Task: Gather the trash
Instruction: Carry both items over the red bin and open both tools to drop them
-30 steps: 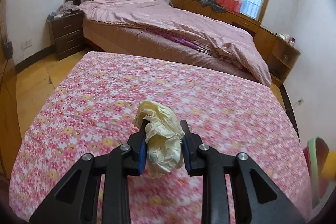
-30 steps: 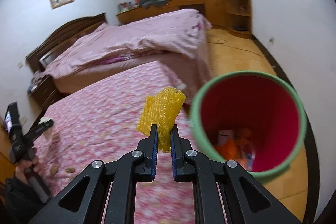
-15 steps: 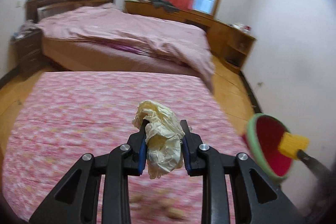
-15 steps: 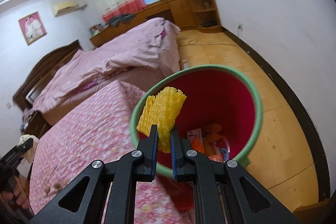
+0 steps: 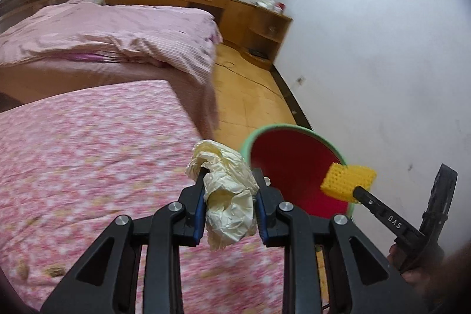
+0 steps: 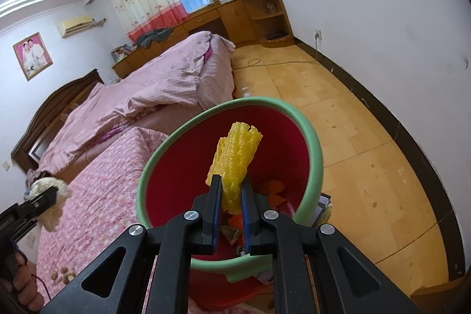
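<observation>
Red bin (image 6: 288, 137): green rim, orange scraps inside.
Right hand-held gripper (image 6: 231, 196): clamps yellow mesh foam (image 6: 237, 158).
Left hand-held gripper (image 5: 229, 196): clamps crumpled cream paper (image 5: 226, 187).

Yellow netted foam (image 6: 235, 161); cream crumpled paper (image 5: 229, 196); red bin, green rim (image 6: 312, 143); pink floral bedspread (image 5: 88, 143)

Bin (image 6: 312, 149) beside bed (image 6: 97, 205), foam piece (image 6: 235, 158) above its opening.
</observation>
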Demonstrator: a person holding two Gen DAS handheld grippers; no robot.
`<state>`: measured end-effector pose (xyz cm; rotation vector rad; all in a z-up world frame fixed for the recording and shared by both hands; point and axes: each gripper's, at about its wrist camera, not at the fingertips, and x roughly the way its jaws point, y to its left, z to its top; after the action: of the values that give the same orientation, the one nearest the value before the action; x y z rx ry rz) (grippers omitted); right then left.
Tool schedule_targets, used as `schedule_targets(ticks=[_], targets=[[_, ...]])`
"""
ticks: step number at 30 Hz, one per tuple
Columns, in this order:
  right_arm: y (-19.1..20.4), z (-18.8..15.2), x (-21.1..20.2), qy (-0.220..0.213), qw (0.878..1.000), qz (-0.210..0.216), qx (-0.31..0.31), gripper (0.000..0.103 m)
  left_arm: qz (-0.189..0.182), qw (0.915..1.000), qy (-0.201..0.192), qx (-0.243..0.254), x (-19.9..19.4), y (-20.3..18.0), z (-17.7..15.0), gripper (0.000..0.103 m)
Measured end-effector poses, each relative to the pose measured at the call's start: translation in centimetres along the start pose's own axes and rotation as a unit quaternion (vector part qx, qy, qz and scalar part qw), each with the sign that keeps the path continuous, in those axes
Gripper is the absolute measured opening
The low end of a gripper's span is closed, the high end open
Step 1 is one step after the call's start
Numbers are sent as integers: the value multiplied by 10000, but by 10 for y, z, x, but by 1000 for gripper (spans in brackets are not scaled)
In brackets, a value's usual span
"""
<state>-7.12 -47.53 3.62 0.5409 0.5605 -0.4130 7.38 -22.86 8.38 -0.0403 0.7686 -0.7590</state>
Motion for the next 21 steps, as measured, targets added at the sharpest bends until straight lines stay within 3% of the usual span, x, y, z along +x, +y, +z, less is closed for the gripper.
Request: schedule_targets(ticks=[11, 13, 15, 21], targets=[[-28, -1, 10, 165, 9994, 290, 134, 24, -405, 9940, 635, 798, 72, -70, -11, 28], [-30, -1, 13, 179, 9990, 348, 204, 25, -495, 9918, 796, 872, 80, -76, -14, 35], [-34, -1, 15, 220, 9985, 423, 277, 26, -461, 9905, 868, 958, 83, -79, -16, 48], [-35, 0, 19, 384, 9975, 540, 251, 30, -315, 9908, 924, 934, 86, -81, -21, 52]])
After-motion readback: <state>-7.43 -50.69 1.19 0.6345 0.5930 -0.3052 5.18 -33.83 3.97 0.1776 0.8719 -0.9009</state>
